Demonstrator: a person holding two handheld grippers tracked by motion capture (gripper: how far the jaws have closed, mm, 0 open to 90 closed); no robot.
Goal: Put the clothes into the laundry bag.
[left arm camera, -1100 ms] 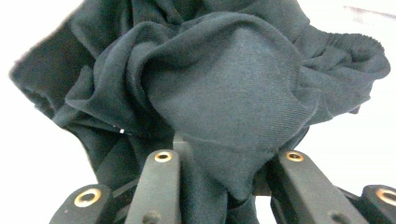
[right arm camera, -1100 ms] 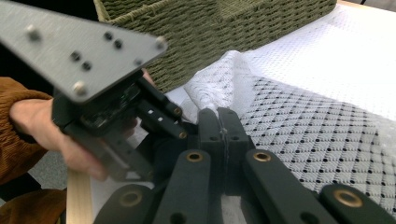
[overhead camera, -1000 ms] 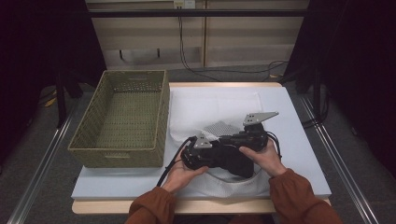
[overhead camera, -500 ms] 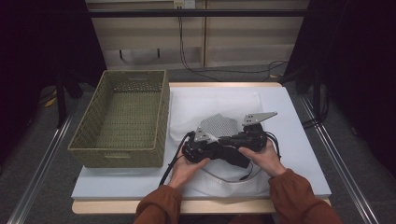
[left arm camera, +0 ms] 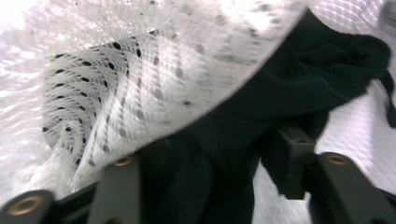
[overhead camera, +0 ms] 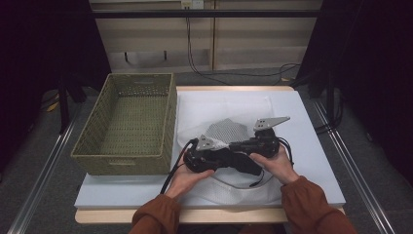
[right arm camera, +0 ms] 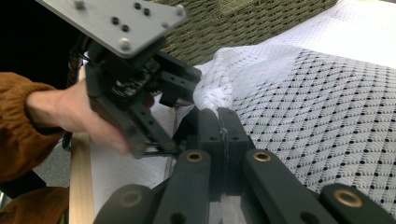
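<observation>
Both hand-held grippers sit low in the frame's centre: the right gripper [overhead camera: 238, 148] has its jaws pressed together on a bunched fold of the white perforated mesh cloth [right arm camera: 327, 98], while the left gripper [overhead camera: 221, 158] has just been opening its jaws, with a dark green fabric garment [left arm camera: 280, 107] between them under the raised mesh. Farther up and left, a woven olive-green rectangular basket [overhead camera: 92, 146] stands beside the cloth on the pale grey tabletop [overhead camera: 311, 126].

Green woven basket [overhead camera: 127, 124] — left on table [overhead camera: 311, 146], cables [overhead camera: 195, 53] behind, cabinet doors [overhead camera: 243, 39]
</observation>
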